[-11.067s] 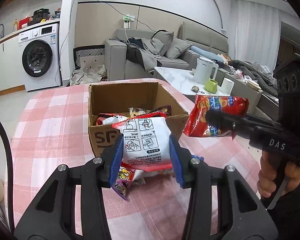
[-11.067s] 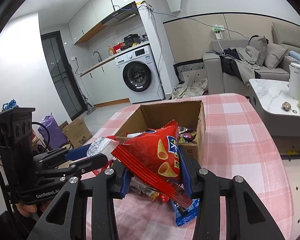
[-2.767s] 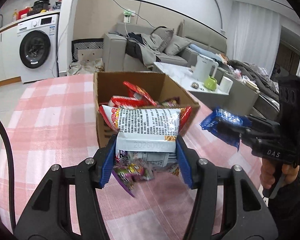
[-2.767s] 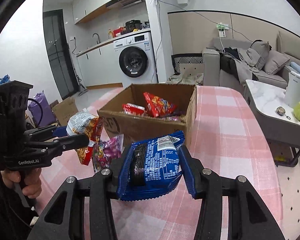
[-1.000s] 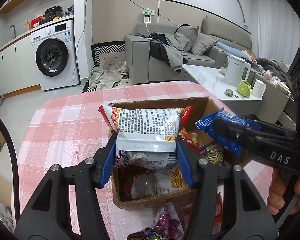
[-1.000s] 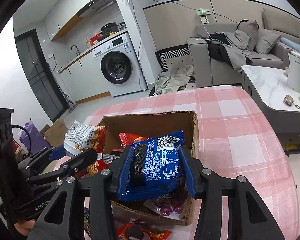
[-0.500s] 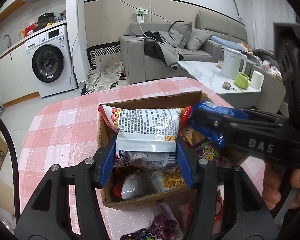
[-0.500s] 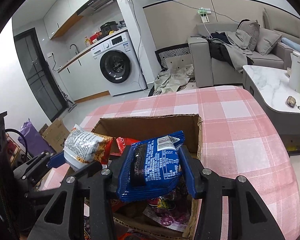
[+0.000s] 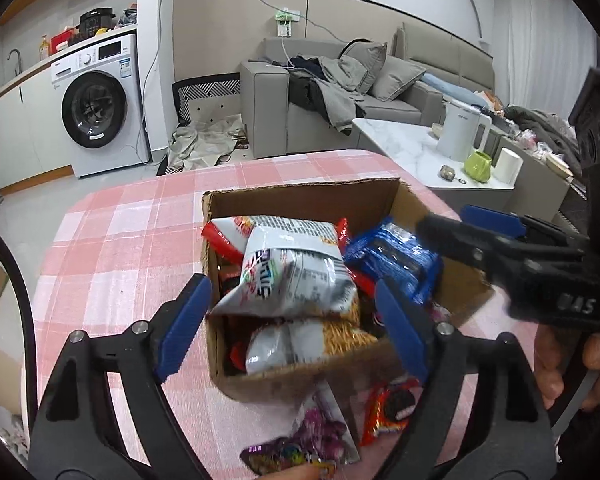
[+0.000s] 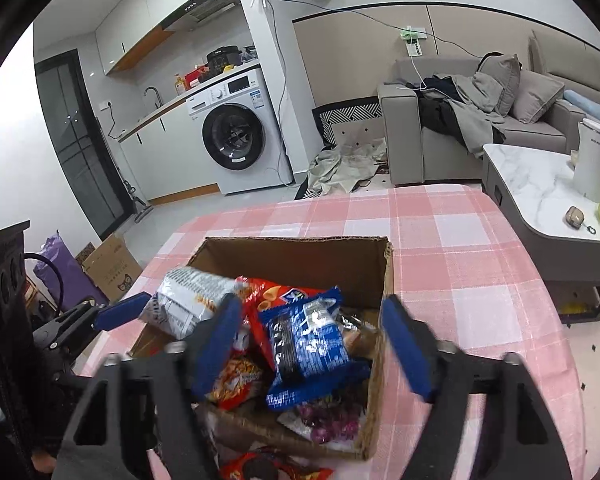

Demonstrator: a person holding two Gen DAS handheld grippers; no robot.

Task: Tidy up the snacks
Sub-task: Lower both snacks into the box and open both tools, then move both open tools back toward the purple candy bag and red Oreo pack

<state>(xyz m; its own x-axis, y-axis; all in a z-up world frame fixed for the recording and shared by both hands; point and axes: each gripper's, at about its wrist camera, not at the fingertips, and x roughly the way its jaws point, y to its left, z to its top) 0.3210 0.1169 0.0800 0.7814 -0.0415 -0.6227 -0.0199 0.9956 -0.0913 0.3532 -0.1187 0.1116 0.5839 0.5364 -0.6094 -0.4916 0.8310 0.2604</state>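
Cardboard box [image 9: 300, 200] heaped with crinkled packets

Both claws pointed downward, jaws opening. The left claw [image 9: 290, 320] had its blue pads apart, touching nothing. The right claw [image 10: 312, 344] did likewise, its handle gripped by a hand [image 9: 568, 372] at four o'clock in the left view.

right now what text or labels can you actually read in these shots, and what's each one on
"DAS": white letters on the black body of the right gripper, seen in the left wrist view, slightly blurred.
White snack packet: large print and fine text, too blurred to read.
Blue snack packet: too blurred.
Washing machine panel and stickers: too small.
White kettle: small mark, unreadable.
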